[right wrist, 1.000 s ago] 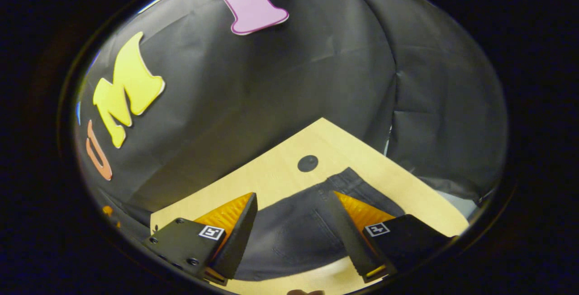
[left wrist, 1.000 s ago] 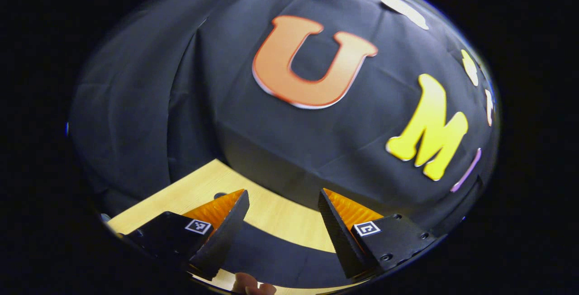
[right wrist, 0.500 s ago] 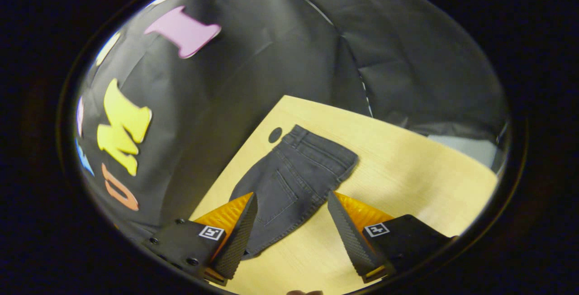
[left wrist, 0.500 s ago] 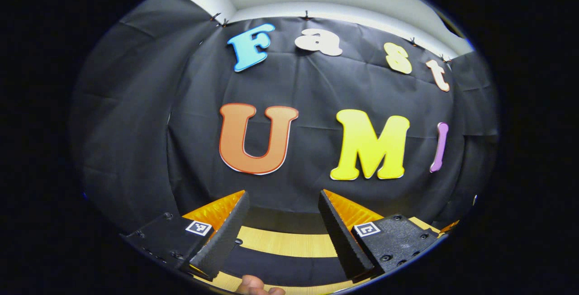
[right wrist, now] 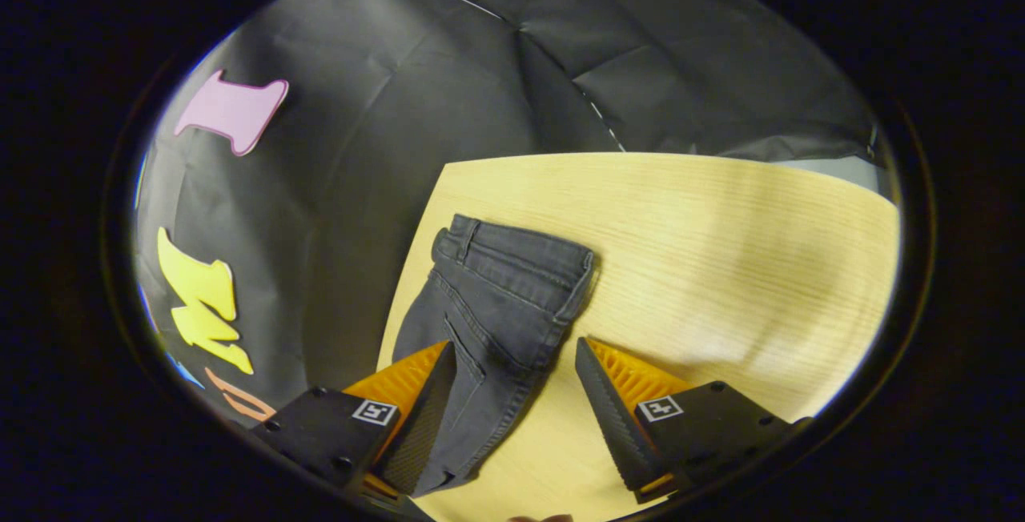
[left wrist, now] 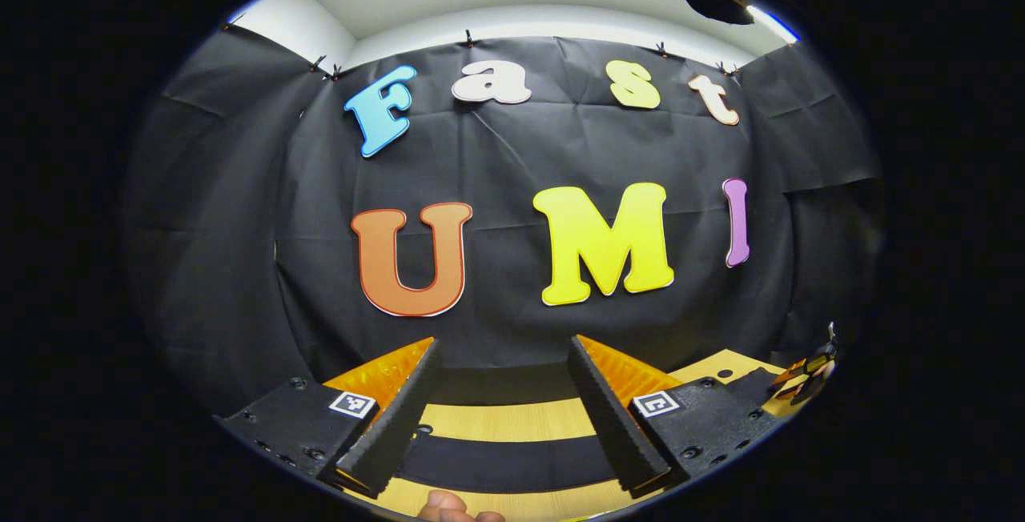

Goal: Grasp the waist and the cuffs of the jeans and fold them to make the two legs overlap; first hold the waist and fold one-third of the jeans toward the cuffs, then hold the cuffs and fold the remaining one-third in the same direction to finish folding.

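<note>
Your right tongs (right wrist: 512,410) have swung and lifted over the last second, so the jeans (right wrist: 496,306) that lay close under them now show from the waist (right wrist: 516,254) downward on the pale desk (right wrist: 721,250), while your left tongs (left wrist: 500,410) have tipped up from looking down at the desk to facing the booth's black wall almost level. Both pairs of tongs stand apart and hold nothing. In the right gripper view the jeans lie near the desk's edge by the wall, waistband farthest from you, the fabric running back between and under the tongs; the cuffs are out of sight, and I cannot tell whether the legs already overlap. In the left gripper view a dark band of cloth (left wrist: 512,462), likely the jeans, crosses the desk just beyond the open tongs, and a fingertip (left wrist: 448,506) shows at the bottom edge. The waist grasp looks not yet made. The risk from here is pinching only the top layer of the waistband, which would let the lower layer drag and the legs slip apart as you fold; and with the left tongs pointed at the wall, you could come down on the cloth off the mark and bunch it toward the desk's edge
</note>
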The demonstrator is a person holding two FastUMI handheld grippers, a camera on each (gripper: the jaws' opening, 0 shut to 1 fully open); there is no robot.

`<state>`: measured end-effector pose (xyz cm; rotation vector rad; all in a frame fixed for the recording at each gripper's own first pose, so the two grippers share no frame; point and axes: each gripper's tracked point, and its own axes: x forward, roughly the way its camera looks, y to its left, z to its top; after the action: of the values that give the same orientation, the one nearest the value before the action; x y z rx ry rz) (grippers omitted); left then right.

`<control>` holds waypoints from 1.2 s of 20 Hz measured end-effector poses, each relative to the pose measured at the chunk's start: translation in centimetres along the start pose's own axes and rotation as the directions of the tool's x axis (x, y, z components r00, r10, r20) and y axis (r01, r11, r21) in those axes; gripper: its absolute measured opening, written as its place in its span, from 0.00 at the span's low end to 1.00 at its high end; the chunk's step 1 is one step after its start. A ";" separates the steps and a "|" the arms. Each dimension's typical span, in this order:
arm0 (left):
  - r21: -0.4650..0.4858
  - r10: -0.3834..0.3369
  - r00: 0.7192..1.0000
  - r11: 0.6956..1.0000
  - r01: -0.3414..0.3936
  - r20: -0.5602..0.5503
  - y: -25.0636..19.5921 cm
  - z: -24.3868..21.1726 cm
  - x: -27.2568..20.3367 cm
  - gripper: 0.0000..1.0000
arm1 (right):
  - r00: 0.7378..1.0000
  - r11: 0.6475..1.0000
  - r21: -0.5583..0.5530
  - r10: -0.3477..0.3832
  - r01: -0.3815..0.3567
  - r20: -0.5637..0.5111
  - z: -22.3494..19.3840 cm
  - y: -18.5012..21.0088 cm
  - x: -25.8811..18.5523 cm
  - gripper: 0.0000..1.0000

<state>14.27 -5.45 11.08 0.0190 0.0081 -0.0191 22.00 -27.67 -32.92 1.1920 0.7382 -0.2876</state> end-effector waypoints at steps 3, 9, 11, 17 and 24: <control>0.003 -0.008 1.000 1.000 0.008 -0.014 -0.4 0.1 -0.5 0.94 | 1.000 0.997 0.073 -0.015 0.016 -0.011 0.5 -0.1 1.7 0.84; 0.017 -0.004 1.000 1.000 0.004 -0.017 -0.5 0.4 -1.2 0.94 | 0.995 0.994 0.053 -0.092 0.093 -0.027 0.8 -1.2 3.1 0.12; 0.008 -0.001 1.000 1.000 0.001 -0.017 -0.6 0.5 -1.2 1.00 | 0.996 0.995 0.056 -0.087 0.087 -0.007 0.6 -1.1 3.1 0.06; 0.015 -0.020 0.998 1.000 0.021 -0.063 -0.7 -0.9 -1.5 0.94 | 0.993 0.993 -0.043 -0.109 0.110 0.034 0.9 -0.2 2.2 0.01; -0.004 0.008 0.996 1.000 -0.009 -0.086 0.8 -1.7 -3.2 0.94 | 0.984 0.923 -0.372 -0.032 0.096 0.174 0.8 8.2 -1.4 0.01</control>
<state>11.12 -4.53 9.44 0.0150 0.0940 -0.0099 25.97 -25.60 -25.82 0.7665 0.6530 -0.2789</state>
